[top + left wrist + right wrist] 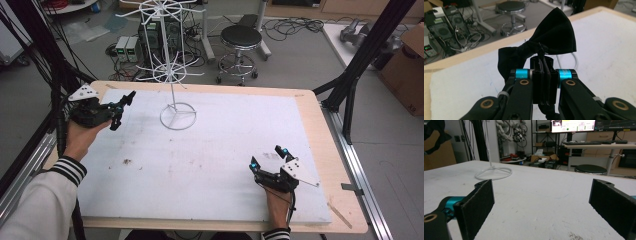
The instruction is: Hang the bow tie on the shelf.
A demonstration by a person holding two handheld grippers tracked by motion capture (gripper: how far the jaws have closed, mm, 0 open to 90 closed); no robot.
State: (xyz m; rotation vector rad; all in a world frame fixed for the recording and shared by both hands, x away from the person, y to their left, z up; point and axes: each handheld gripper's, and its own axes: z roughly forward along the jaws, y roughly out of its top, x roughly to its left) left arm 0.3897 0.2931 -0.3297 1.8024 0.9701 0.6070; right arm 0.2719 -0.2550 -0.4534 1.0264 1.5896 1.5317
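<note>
A black bow tie (556, 35) stands up from my left gripper (544, 75), which is shut on its middle strap. In the high view the left gripper (120, 107) hovers over the table's far left, and the bow tie (131, 95) points toward a white wire display rack (170, 75). The rack's ring base (178, 116) rests on the white board, to the right of the gripper. My right gripper (267, 157) lies near the front right, jaws wide apart. Its own view shows the right gripper (541, 197) holding nothing, with the rack base (494, 173) far ahead on the left.
A white board (210, 165) covers a wooden table (327, 165). A black stool (241, 37) and computer boxes (150, 32) stand on the floor beyond the far edge. Black frame posts (360, 60) rise at the right, with a cardboard box (407, 70) nearby.
</note>
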